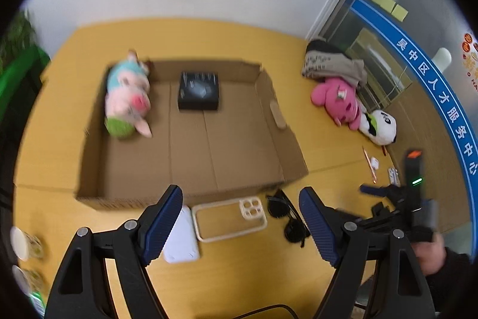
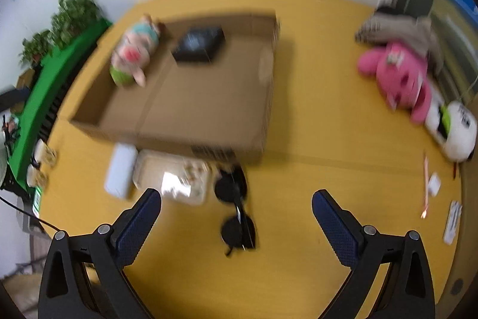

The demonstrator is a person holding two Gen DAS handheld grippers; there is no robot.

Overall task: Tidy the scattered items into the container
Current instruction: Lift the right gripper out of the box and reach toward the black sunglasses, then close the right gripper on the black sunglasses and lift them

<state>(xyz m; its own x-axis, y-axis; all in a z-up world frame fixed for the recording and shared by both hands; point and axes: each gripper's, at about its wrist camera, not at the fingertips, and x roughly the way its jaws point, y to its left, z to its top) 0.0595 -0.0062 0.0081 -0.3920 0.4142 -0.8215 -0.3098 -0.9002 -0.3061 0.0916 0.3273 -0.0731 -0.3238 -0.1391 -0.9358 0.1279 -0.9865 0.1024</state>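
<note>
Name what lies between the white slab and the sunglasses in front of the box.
The cream phone case lies between the white slab and sunglasses, clearest in the left wrist view.

We see a yellow table (image 1: 245, 38) and on it a brown cardboard box (image 1: 239, 145). The pig (image 1: 128, 97) in it is pale pink with a light blue middle and a green end; the small box (image 1: 198, 91) beside it is black. The case (image 1: 228, 218) is cream, the sunglasses (image 1: 283, 217) black, the pack (image 1: 182, 241) white. One plush (image 1: 337, 100) is bright pink, another (image 1: 379, 124) white with black and green. Our gripper pads (image 1: 162, 223) are dark blue with a fine dotted texture.
</note>
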